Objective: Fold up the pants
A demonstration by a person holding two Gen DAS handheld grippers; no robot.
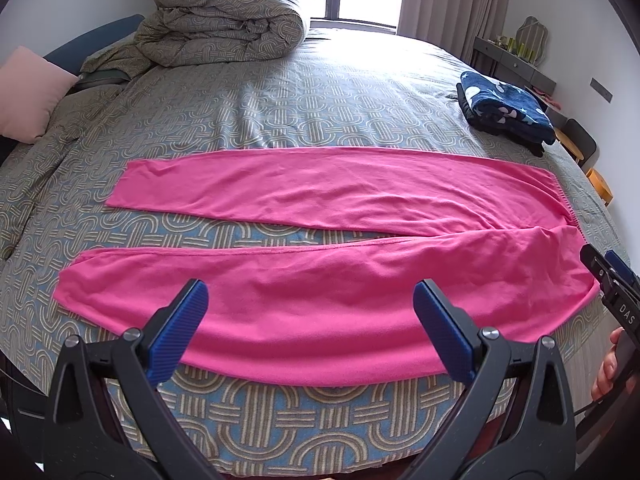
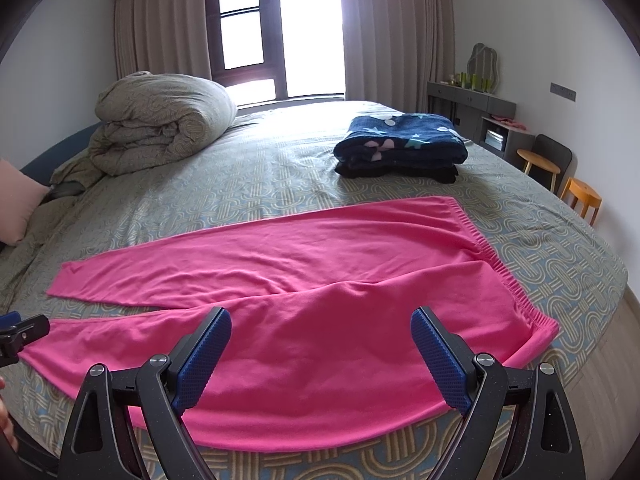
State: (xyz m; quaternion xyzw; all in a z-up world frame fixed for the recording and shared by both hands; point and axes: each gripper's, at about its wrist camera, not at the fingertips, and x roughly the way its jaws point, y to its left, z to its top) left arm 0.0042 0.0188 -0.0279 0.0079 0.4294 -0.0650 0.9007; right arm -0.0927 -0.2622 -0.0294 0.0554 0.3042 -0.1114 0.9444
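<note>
Pink pants (image 1: 320,200) lie flat on the bed, legs spread apart to the left, waistband at the right; they also show in the right wrist view (image 2: 320,280). My left gripper (image 1: 310,296) is open and empty, hovering over the near leg close to the bed's front edge. My right gripper (image 2: 322,324) is open and empty, over the hip part of the near leg, near the waistband (image 2: 504,280). The right gripper's tip also shows at the right edge of the left wrist view (image 1: 612,280).
The patterned bedspread (image 1: 320,100) covers the bed. A rolled duvet (image 1: 224,16) sits at the far left. A folded navy blanket on dark clothes (image 2: 400,146) lies at the far right. A pink pillow (image 1: 28,96) is at the left. A desk (image 2: 472,104) and stools (image 2: 580,196) stand right.
</note>
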